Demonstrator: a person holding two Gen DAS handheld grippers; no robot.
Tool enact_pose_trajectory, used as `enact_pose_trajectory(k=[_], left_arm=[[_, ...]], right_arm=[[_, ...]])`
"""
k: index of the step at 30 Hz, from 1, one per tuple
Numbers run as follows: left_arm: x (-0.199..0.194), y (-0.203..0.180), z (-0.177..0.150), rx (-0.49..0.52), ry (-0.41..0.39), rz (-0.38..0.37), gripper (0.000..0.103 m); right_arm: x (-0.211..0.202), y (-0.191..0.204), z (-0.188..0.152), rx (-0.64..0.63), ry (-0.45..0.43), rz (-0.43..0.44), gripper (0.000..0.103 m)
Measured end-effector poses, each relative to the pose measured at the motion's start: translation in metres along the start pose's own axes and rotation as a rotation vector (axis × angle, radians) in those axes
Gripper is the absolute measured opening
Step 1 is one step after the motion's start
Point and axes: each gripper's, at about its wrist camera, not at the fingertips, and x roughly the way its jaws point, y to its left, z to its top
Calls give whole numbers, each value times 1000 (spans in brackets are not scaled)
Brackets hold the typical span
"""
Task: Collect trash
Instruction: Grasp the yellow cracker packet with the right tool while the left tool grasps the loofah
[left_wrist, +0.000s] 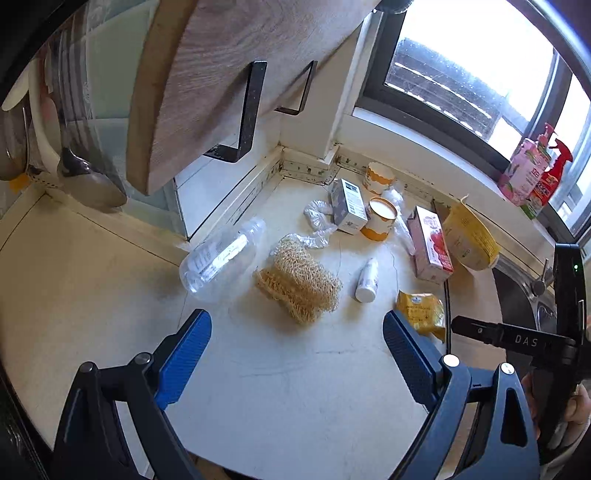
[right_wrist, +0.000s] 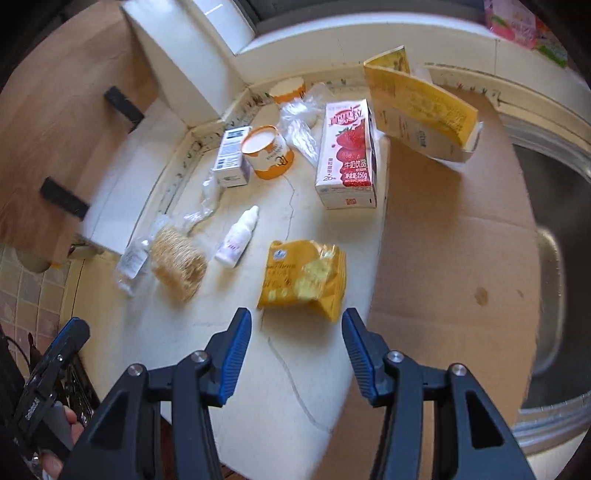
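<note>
A: Where is the trash lying?
B: The yellow snack bag is lying mid-frame on the counter, just above the right hand-held gripper, which is standing open.
A: And the left hand-held gripper?
B: It is gaping wide, below the loofah sponge.

Trash is scattered over the white surface: a crumpled yellow snack packet lies nearest, with a small white dropper bottle on its side beside it, and a strawberry milk carton behind it. An empty clear plastic bottle lies flat just beside a tan loofah scrubber, with crumpled clear plastic wrap behind. Toward the corner sit a small grey-and-white box, two orange-and-white paper cups, one tipped over, and a tilted yellow instant-noodle bowl.
</note>
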Motion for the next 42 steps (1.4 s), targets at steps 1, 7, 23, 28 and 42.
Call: enact_pose_trajectory(k=[1,7,23,28,42], left_arm=[[8,-2,4,-13,-3,11,93],[57,-10,17,-88,11,74,93],[136,-7,22,-259,62,228,90],[140,-10,19,-260,72,225,68],[76,-19,3,-134,13,161,30]], right_arm=[[7,-2,5,1,10,4,51],[38,-5,21,-29,57,15,51],[61,20,7,-236,91,20,6],[52,16,4,-231,73,66,5],[17,14,-8,-238,15,132,4]])
